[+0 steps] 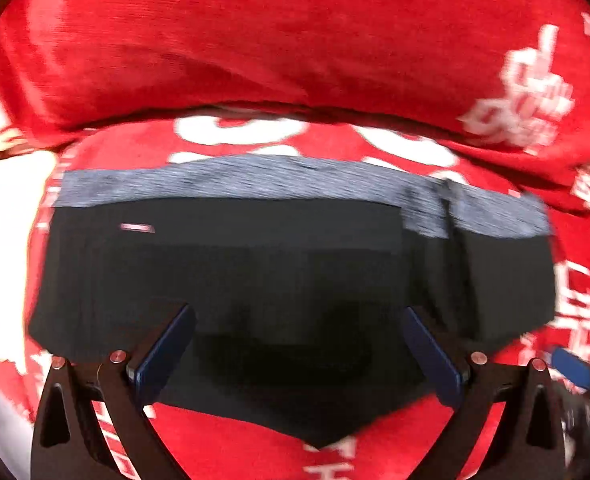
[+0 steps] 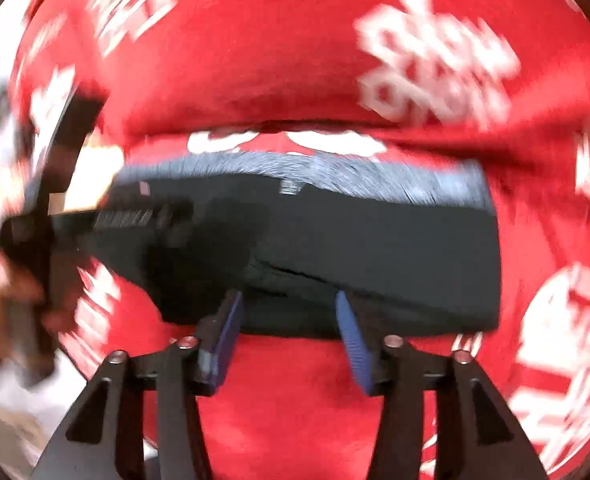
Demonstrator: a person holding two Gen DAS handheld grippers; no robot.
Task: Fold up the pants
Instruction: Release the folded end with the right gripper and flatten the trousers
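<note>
Both grippers, left gripper [image 1: 299, 340] and right gripper [image 2: 289, 320], hang open, empty, above folded pants [image 1: 255, 264]; withdraw vertically to avoid snagging the top layer.

My left gripper [image 1: 297, 320] sits at the bottom of its own view, jaws spread wide, blue pads [image 1: 167, 354] angled outward and gripping nothing. It points steeply downward. In the right wrist view the same tool shows as a dark blurred shape at the left edge. My right gripper [image 2: 291, 300] fills the lower centre of its view, also pointing down, jaws parted about halfway. Its blue pads [image 2: 353, 340] stand apart, with nothing pinched between them.
</note>
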